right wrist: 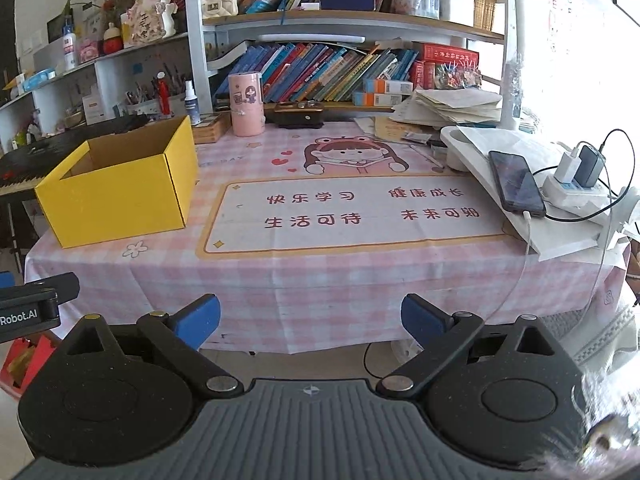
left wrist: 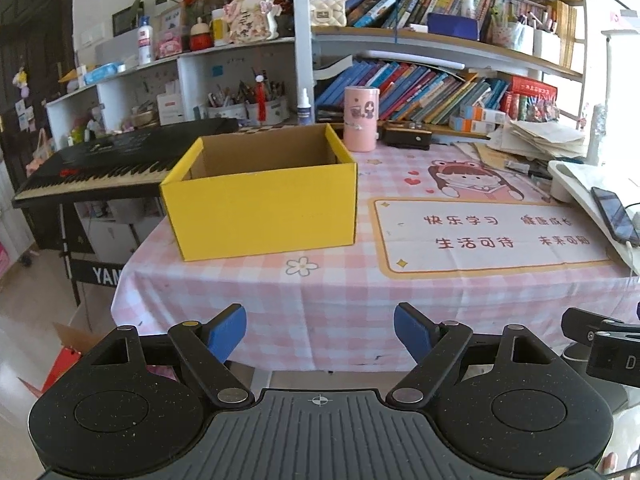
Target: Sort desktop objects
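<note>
Nearest of all, the left gripper (left wrist: 320, 332) hung short of the counter's front edge with its blue fingers (left wrist: 228, 330) spread wide and nothing between them. The right gripper (right wrist: 310, 320) beside it was the same: blue fingers (right wrist: 200, 318) far apart, gripping nothing, over the hanging fold of the pink checked tablecloth (right wrist: 320, 292).

Beyond the edge, the counter (left wrist: 340, 280) lay under that cloth, with a printed panel of red Chinese characters (right wrist: 360, 210) in the middle. At about ten o'clock from the right gripper stood the open yellow cardboard box (right wrist: 120, 192); in the left wrist view the same box (left wrist: 264, 208) sat just past eleven o'clock, and its inside could not be seen. At two o'clock a black smartphone (right wrist: 516, 186) lay on a white sloped board, plugged in by a white cable, with a power strip (right wrist: 576, 192) just beside it.

Farther back, at twelve o'clock, a pink cylindrical container (right wrist: 246, 104) stood upright beside a dark case (right wrist: 298, 114). A white spray bottle (right wrist: 191, 100) stood at eleven o'clock. A black keyboard (left wrist: 120, 164) stretched away left of the box. Leaning books (right wrist: 320, 74) filled the shelf behind, and loose papers (right wrist: 452, 106) were piled at one o'clock.
</note>
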